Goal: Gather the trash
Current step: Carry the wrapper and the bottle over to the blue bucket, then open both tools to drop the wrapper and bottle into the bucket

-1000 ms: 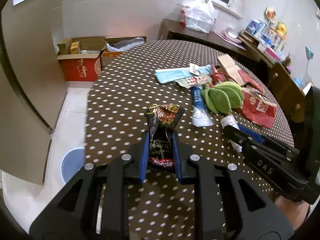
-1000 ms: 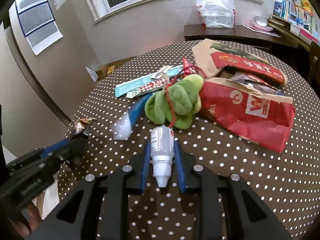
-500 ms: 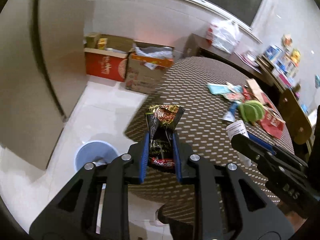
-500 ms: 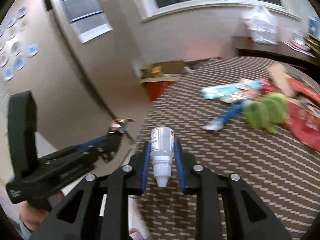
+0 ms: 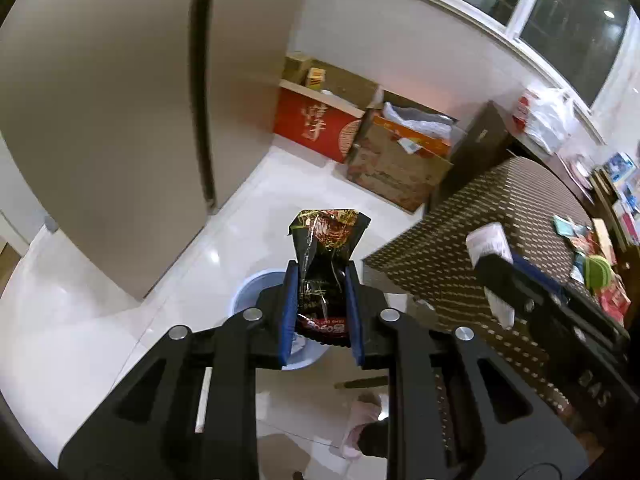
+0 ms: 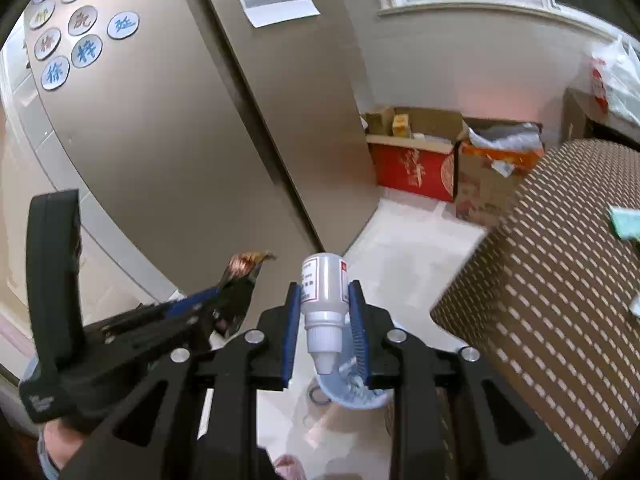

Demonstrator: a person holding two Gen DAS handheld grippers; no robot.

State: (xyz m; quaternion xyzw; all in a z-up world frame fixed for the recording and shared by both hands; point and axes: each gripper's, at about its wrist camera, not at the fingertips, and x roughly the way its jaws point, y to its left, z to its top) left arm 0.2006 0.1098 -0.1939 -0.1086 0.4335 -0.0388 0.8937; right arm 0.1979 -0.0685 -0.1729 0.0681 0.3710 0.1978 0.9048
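My left gripper (image 5: 322,280) is shut on a black snack wrapper (image 5: 326,252) with a crumpled gold and red top. It hangs above a pale blue bin (image 5: 250,292) on the white floor. My right gripper (image 6: 324,300) is shut on a small white plastic bottle (image 6: 324,292), nozzle toward the camera, over the same blue bin (image 6: 348,392). In the right wrist view the left gripper (image 6: 236,300) with its wrapper (image 6: 244,280) sits at the left. In the left wrist view the right gripper (image 5: 490,258) and bottle (image 5: 488,242) sit at the right.
A round table (image 5: 500,216) with a brown dotted cloth stands to the right, with more litter (image 5: 592,256) and a green plush on its far side. Cardboard boxes (image 5: 360,136) stand against the wall. A tall beige fridge (image 6: 160,140) fills the left. A hand (image 6: 60,440) holds the left gripper.
Both grippers have swung left off the table to above the floor and the blue bin, rolling as they went. Each keeps its hold: wrapper in the left, bottle in the right.
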